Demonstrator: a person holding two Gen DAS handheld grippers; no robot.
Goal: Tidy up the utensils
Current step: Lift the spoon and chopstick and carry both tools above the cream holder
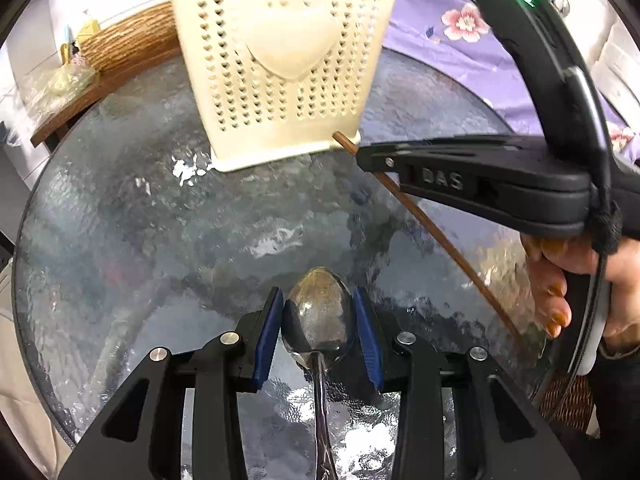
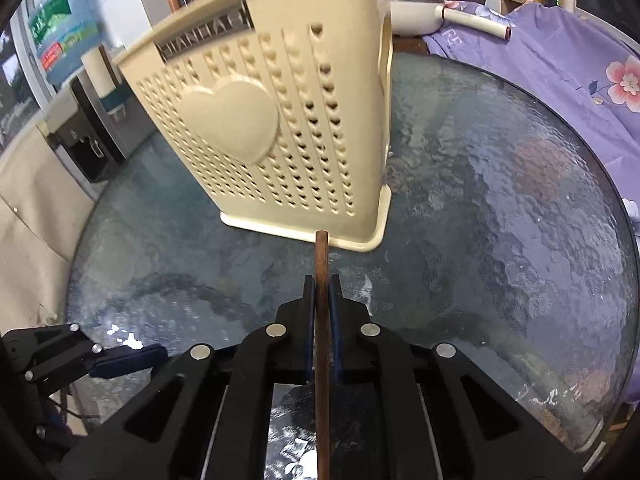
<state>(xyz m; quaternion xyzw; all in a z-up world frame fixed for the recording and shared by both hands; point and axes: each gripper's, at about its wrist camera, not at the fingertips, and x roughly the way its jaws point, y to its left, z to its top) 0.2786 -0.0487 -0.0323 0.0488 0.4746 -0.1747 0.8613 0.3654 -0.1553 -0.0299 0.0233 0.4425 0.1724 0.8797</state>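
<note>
A cream perforated utensil holder with a raised heart stands upright on the round glass table; the right wrist view shows the utensil holder too. My left gripper is shut on a metal spoon, its blue pads against the bowl's sides and the handle running back toward the camera. My right gripper is shut on a brown wooden chopstick, whose tip points at the holder's base. In the left wrist view the right gripper comes in from the right with the chopstick slanting under it.
A purple flowered cloth covers furniture behind the table at the right. A water dispenser stands far left. A wooden board lies beyond the table's left rim. A person's hand grips the right tool's handle.
</note>
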